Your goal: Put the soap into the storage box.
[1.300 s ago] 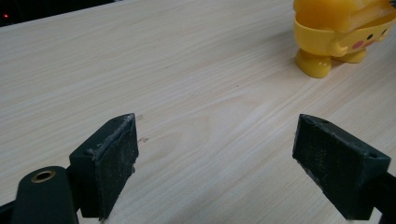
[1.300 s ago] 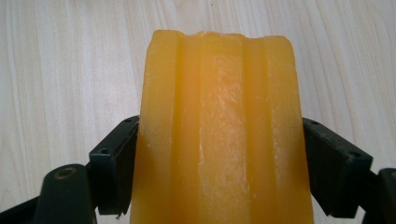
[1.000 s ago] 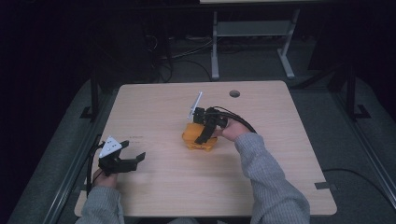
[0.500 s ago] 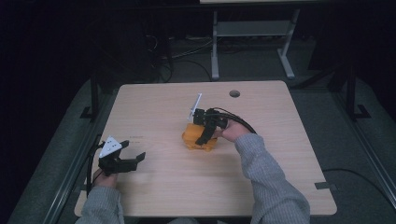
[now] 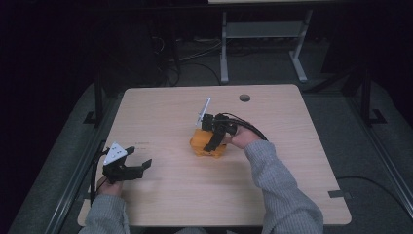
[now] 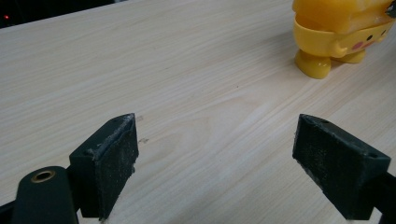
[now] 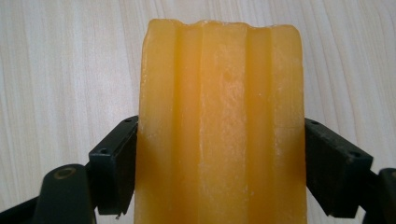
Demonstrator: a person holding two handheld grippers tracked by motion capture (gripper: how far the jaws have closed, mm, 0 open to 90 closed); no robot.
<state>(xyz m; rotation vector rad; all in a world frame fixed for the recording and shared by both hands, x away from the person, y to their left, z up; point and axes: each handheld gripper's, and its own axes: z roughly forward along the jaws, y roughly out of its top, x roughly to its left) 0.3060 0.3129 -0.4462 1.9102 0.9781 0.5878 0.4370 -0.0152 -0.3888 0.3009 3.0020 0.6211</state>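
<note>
Right gripper [image 5: 213, 143] fingers [image 7: 112, 170] clamp yellow toy [image 7: 222, 126] on both sides. Left gripper [image 5: 139, 165] fingers [image 6: 109, 161] spread wide, empty, over pale wood bench [image 5: 160, 112]. Room dark; metal stand [image 5: 263, 44] beyond.

My left gripper [image 5: 130, 165] sits low at the near left of the high view, held in my left hand [image 5: 110, 186], whose grey sleeve [image 5: 103, 217] comes in from the bottom edge. Its jaws stand wide apart with nothing between them, and in the left gripper view both black pads [image 6: 114, 161] hover just above the surface. My right forearm [image 5: 282, 187] reaches forward and inward from the bottom. My right hand [image 5: 242, 137] grips the right gripper [image 5: 213, 142], which tilts downward with its cable [image 5: 253, 127] looping over my hand. In the right gripper view its pads [image 7: 114, 165] press flat against something on both sides.
</note>
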